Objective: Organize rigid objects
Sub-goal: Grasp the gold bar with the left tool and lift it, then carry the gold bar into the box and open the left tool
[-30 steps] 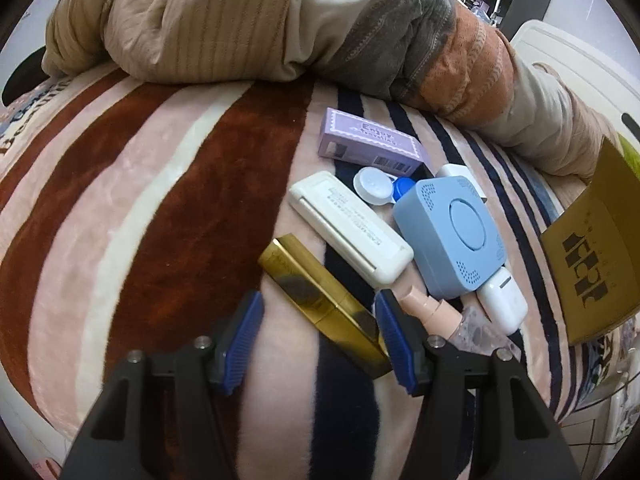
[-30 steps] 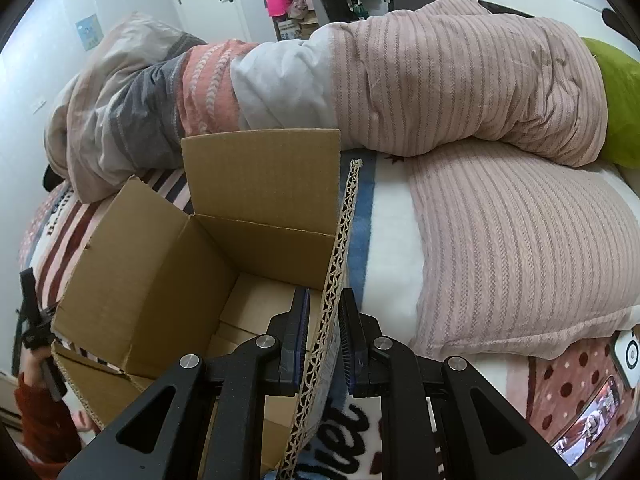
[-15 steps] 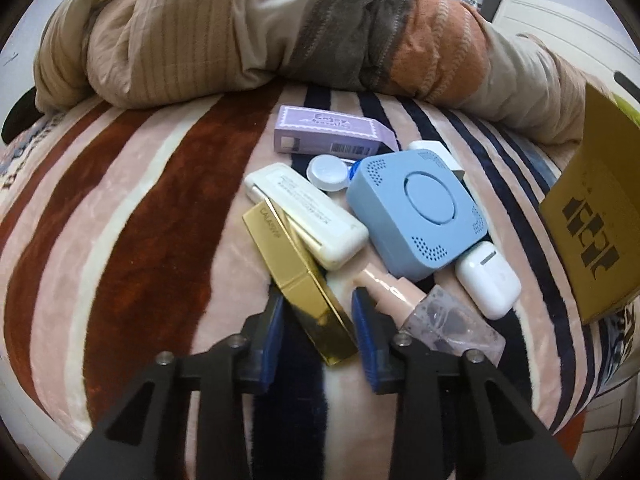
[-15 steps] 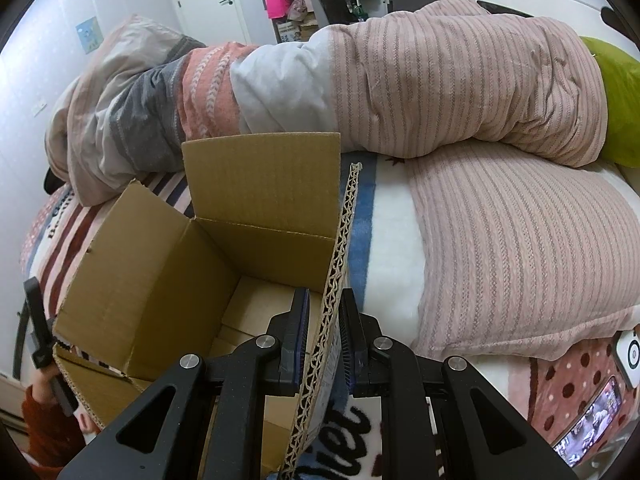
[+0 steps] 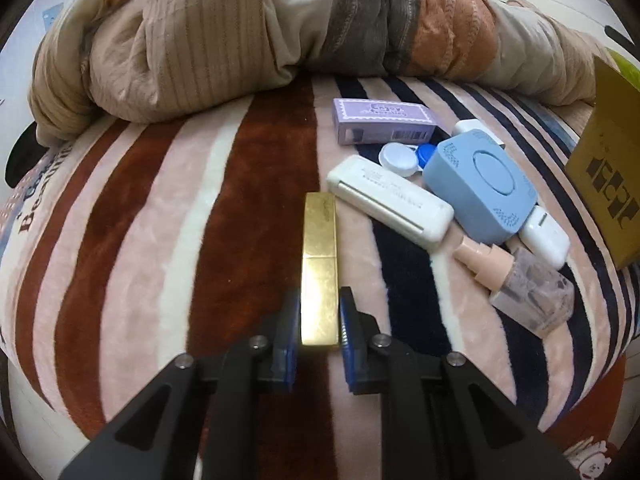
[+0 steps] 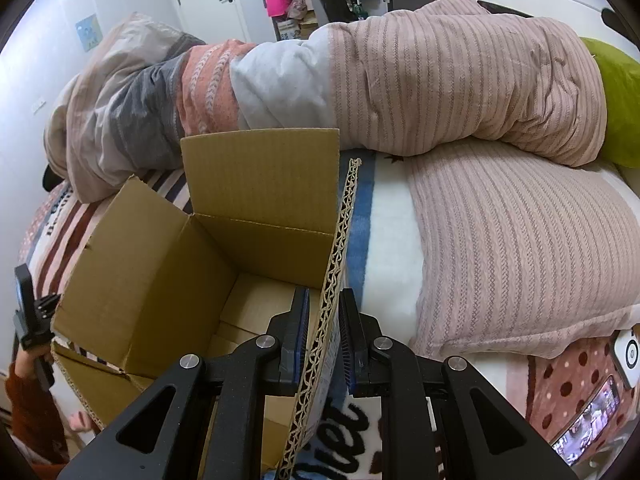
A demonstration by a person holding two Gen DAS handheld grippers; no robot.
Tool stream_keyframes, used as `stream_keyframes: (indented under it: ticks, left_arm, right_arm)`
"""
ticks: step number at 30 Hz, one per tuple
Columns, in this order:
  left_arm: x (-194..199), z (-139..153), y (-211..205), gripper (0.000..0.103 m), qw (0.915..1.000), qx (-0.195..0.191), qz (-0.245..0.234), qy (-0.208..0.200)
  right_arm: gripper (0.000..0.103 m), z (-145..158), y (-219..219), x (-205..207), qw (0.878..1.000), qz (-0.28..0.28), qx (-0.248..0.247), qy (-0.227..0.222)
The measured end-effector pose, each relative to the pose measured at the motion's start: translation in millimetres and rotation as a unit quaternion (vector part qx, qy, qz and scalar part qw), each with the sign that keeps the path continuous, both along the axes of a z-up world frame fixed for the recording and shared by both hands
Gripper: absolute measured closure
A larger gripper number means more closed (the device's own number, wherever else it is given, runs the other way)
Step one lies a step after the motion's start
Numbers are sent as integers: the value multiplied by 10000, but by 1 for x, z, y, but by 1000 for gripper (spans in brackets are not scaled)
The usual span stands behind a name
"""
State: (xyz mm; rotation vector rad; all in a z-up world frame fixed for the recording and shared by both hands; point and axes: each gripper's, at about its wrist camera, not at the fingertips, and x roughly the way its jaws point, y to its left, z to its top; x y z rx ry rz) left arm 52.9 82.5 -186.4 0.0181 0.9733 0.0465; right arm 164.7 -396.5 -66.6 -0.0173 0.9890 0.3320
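We see the gold case [image 5: 319, 264], a long, flat-sided metallic bar with a seam across its middle, lying low in the centre of the left wrist view on the plush striped blanket [image 5: 168, 216]. The left gripper [image 5: 319, 320] has just been closing, and its blue pads now pinch the case's near end.

To the right of it lies a cluster: a smooth white oblong case [image 5: 390, 202], a rounded pale-blue plastic box [image 5: 482, 184], a lilac carton [image 5: 382, 120], a contact lens case [image 5: 404, 158], a white earbud case [image 5: 546, 238] and a clear glass bottle with a peach cap [image 5: 520, 280].

In the right wrist view the right gripper [image 6: 323, 338] is pressed onto the corrugated side flap of the open cardboard box [image 6: 160, 280]. We see only the bare folded bottom flaps inside it. A ribbed quilt [image 6: 460, 80] is heaped behind it.
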Motion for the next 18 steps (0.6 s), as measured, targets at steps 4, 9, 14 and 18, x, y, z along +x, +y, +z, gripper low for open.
stream_keyframes:
  ticks: [4, 9, 14, 18]
  left_arm:
    - [4, -2, -1, 88, 9997, -53, 166, -188]
    - [2, 13, -6, 88, 9992, -118, 146, -357]
    - [-2, 63, -14, 88, 9964, -57, 44, -844]
    - [4, 113, -41, 88, 9916, -60, -310, -1251]
  right_arm:
    - [93, 0, 0, 0, 10000, 11, -30, 20]
    - [93, 0, 0, 0, 10000, 51, 25, 45]
    - [93, 0, -1, 0, 9999, 80, 74, 51]
    - [93, -1, -2, -1, 9999, 98, 123, 57]
